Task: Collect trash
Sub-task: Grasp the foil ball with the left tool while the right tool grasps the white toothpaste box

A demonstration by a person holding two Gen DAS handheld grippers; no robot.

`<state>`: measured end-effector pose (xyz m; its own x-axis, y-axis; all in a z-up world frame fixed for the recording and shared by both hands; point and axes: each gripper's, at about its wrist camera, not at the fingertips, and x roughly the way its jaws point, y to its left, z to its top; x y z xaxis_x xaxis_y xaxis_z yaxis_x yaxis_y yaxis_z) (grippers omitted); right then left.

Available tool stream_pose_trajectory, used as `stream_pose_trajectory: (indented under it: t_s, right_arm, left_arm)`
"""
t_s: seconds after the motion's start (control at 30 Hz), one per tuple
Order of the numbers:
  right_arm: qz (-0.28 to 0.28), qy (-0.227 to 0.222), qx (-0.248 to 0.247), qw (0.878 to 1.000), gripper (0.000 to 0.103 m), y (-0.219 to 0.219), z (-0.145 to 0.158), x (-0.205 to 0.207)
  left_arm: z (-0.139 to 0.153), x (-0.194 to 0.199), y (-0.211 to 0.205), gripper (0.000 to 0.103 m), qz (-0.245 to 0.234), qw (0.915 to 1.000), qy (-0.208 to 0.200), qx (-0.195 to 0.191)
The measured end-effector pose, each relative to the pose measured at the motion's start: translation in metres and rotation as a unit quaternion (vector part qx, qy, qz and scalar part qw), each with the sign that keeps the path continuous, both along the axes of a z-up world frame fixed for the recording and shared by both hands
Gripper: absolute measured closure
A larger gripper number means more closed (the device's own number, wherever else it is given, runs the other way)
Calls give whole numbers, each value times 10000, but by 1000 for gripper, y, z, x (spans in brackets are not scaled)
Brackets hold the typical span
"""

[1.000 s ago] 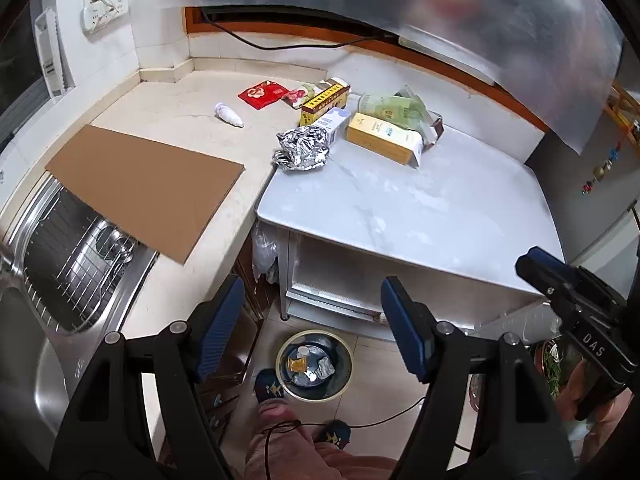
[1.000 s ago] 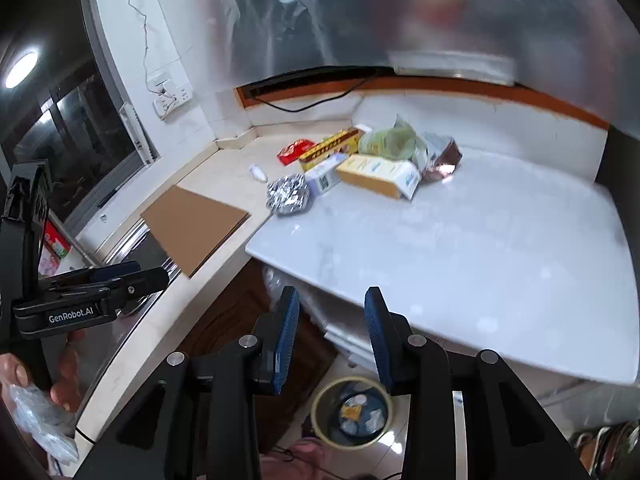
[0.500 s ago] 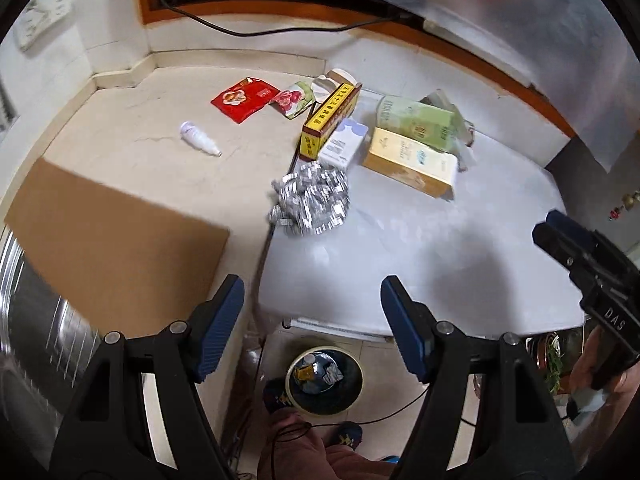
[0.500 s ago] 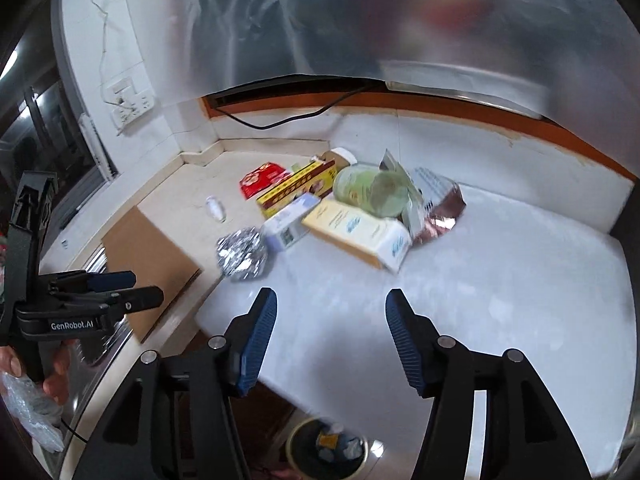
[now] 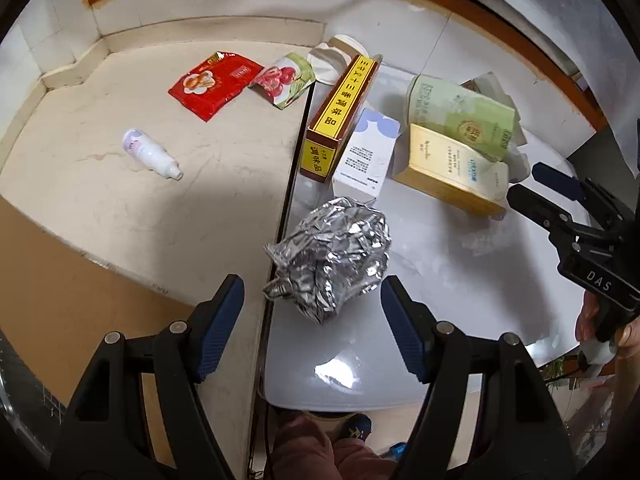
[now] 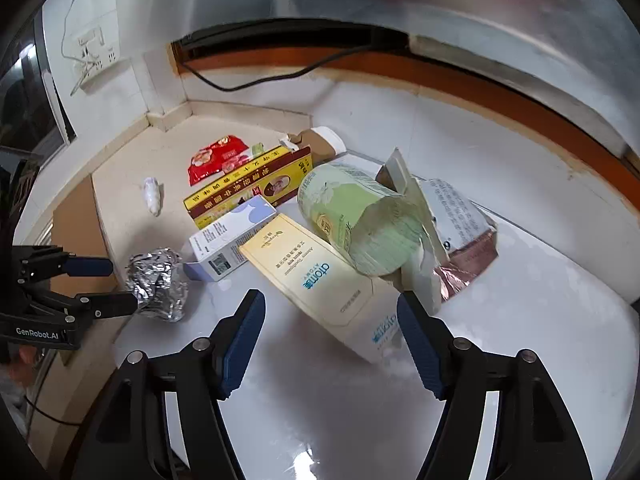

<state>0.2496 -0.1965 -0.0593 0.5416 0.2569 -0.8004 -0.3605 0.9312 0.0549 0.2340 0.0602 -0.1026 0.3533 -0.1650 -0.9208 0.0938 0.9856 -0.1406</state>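
Now closer over white tabletop (image 5: 440, 264). Left gripper (image 5: 312, 312) fingers apart around crumpled silver foil ball (image 5: 332, 252), not touching; right gripper (image 6: 330, 328) fingers opening, empty, before cream rectangular carton (image 6: 316, 276). Ready for pickup.

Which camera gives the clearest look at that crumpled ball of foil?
The left wrist view: the foil ball lies whole and large just ahead of the left gripper. In the right wrist view it is small, at the left, partly behind that gripper's fingers.

The green packet (image 6: 360, 220) hides part of the foil-lined bag (image 6: 464, 240) behind it.
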Motion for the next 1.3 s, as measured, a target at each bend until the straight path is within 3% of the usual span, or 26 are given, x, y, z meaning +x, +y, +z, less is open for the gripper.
stream_pose_trajectory:
  t_s: [0.3,0.63,0.7,0.73,0.87,0.9,1.07,1.3]
  right_arm:
    - [191,189,-456,9986,29,11,-32,25]
    - [612,490,-541,9955,25,30,-54,35]
    - [691,555,-602,9942,31,36,-60,34]
    - [703,578,-608,9940,41,37,-62,33]
    - [686,562,-427,9951,42,39,-64,27]
    - [691,561,-356,9954,42,39,-64,23]
    - [598,594,-95,9964,44,38,-64,0]
    - [139,726,644,9952,44,27,-57,-41]
  left_arm:
    - [-17,18,4,35,-29,9997,186,-169]
    - [-25,31,-4,35,-185,9993,256,-217]
    - [-26,32,-6,35,-217,9991,287,-232]
    - [-28,32,-7,35,-230,9990,305,-248]
    - [-30,29,-11,54,-307,9984,332,-354]
    - [-30,28,-12,65,-332,9981,324,-394]
    - [-25,15,-15,70,-328,9986,171,-367]
    - [-17,-11,-18,70,-232,9990,58,-388]
